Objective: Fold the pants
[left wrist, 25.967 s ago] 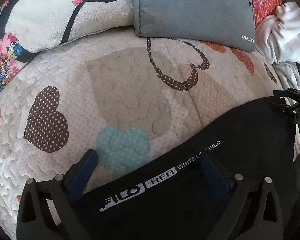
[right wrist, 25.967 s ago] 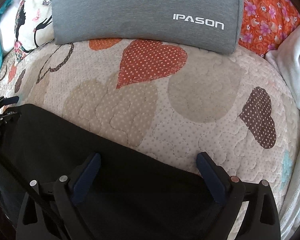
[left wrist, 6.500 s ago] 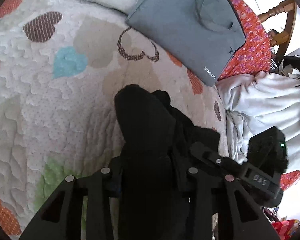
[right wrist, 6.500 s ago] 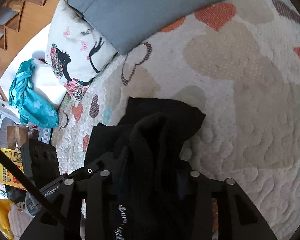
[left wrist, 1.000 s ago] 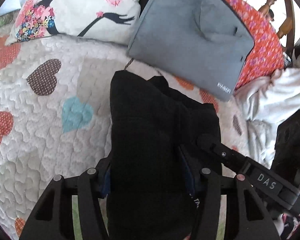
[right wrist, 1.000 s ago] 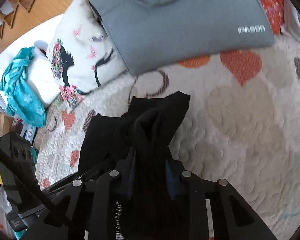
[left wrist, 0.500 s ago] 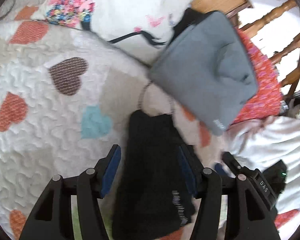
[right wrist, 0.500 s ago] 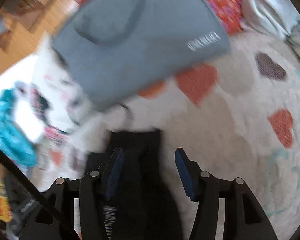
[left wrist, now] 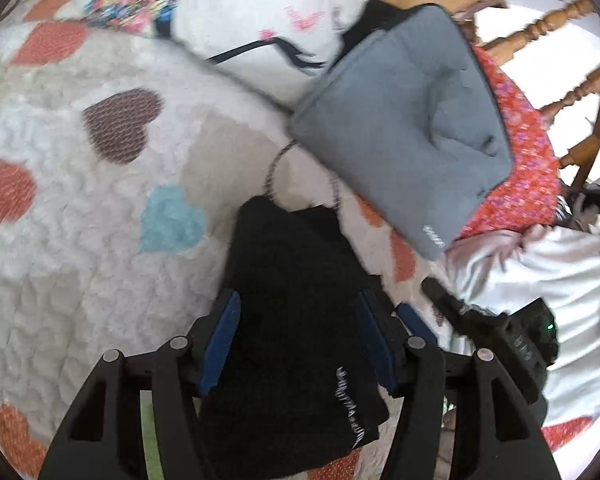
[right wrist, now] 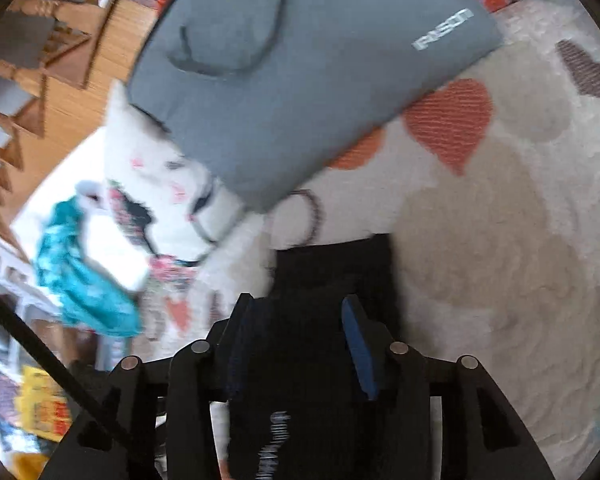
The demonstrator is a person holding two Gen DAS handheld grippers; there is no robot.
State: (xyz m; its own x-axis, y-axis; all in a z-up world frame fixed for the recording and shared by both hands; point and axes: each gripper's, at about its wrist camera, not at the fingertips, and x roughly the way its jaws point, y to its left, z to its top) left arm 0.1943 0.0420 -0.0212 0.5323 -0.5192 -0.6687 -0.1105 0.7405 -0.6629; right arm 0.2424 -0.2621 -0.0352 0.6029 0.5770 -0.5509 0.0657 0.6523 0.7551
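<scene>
1. the black pants [left wrist: 296, 320] are seen folded into a compact bundle on the heart-patterned quilt [left wrist: 60, 240] of the bed, in the lower middle of both frames.
2. the left gripper [left wrist: 296, 340] is set about half wide, with the bundle lying between its blue pads [left wrist: 220, 340]; whether the pads press on the cloth cannot be told.
3. the right gripper [right wrist: 296, 344] is shown closing, its jaws at a middling width, with the pants [right wrist: 332, 276] between the blue pads [right wrist: 358, 348]; contact cannot be told through the blur.
4. a grey bag [right wrist: 300, 80] is seen in the upper part of the right view, overlapping a white printed pillow [right wrist: 156, 184].
5. in the left view the right gripper's body [left wrist: 500, 332] is seen at lower right, beside a white blanket [left wrist: 560, 272].
</scene>
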